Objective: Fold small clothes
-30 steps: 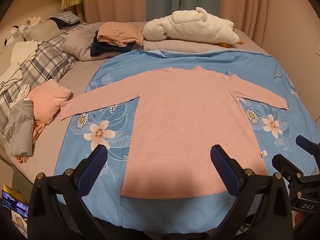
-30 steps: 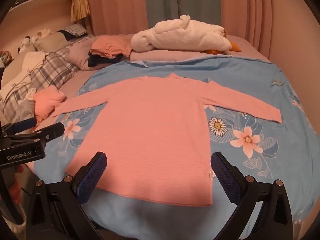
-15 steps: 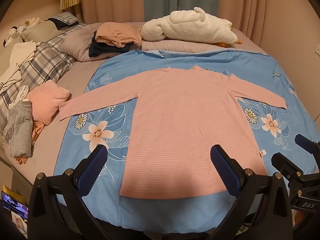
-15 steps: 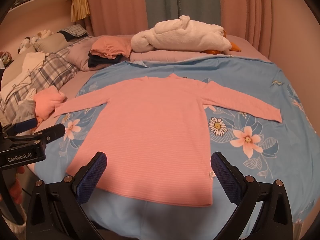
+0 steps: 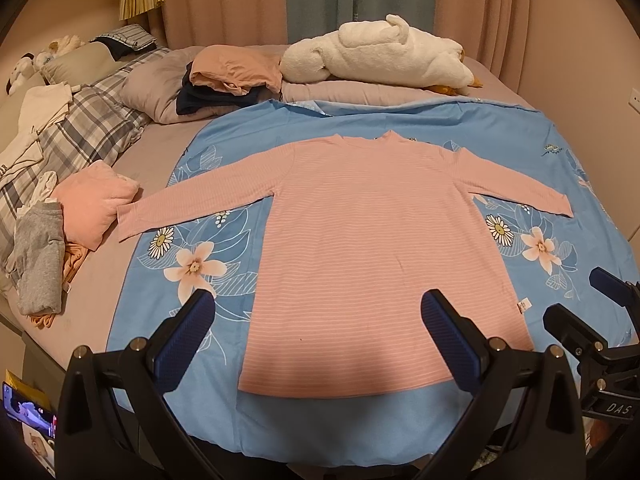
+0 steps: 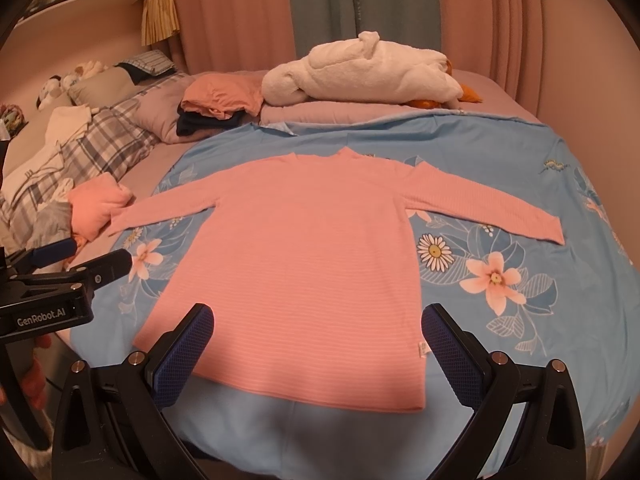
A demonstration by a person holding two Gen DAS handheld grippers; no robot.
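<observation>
Flat, pink shirt [image 5: 372, 248]: collar away, hem near, sleeves sideways.

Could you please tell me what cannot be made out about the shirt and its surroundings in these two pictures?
- Pink shirt: its underside is hidden in both views, lying flat on the blue sheet.
- White side tag: its print is too small to read.
- Phone screen: cut off by the left wrist view's edge.
</observation>
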